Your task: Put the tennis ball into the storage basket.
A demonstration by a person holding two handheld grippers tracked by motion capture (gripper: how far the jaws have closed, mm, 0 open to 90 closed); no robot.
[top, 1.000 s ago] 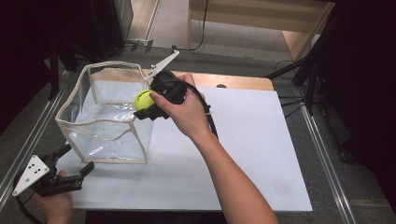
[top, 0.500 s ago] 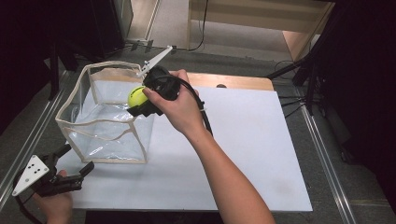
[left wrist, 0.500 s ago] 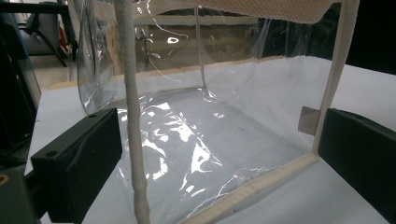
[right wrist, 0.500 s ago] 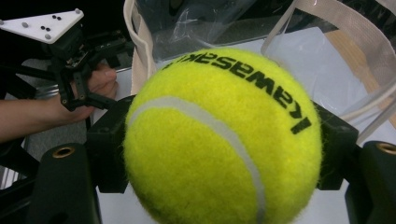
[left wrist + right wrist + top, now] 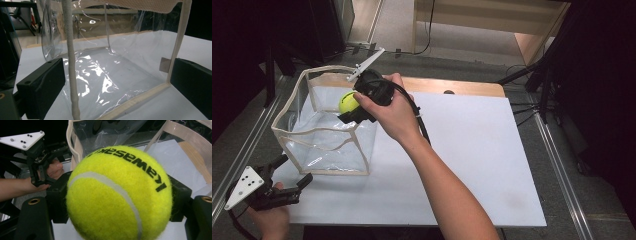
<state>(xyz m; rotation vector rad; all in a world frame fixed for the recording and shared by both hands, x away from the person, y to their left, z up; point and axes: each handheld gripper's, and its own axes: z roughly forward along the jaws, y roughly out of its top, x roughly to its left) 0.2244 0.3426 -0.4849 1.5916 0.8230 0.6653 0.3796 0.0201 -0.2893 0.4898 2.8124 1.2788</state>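
Note:
A clear plastic bag [image 5: 324, 137] with cream trim stands open-topped on the left of the white board [image 5: 472, 150]. My right gripper [image 5: 352, 107] hangs over the bag's right rim, shut on a yellow tennis ball [image 5: 346, 101]. In the right gripper view the ball [image 5: 117, 195] sits between both black jaws, with the bag's opening [image 5: 107, 132] behind it. My left gripper [image 5: 296, 168] rests low at the bag's near left corner, open. In the left gripper view the bag's corner seam [image 5: 71, 75] stands between its wide-apart jaws, and neither pad presses on it.
The board's wooden far edge [image 5: 462, 87] shows behind the bag. Metal rails [image 5: 557, 165] run along both sides of the table, and dark stands [image 5: 542, 75] rise at the far right. The person's right forearm [image 5: 447, 190] crosses the board's middle.
The right gripper has carried the tennis ball a little left and farther out over the bag's opening. The left gripper has stayed where it was.

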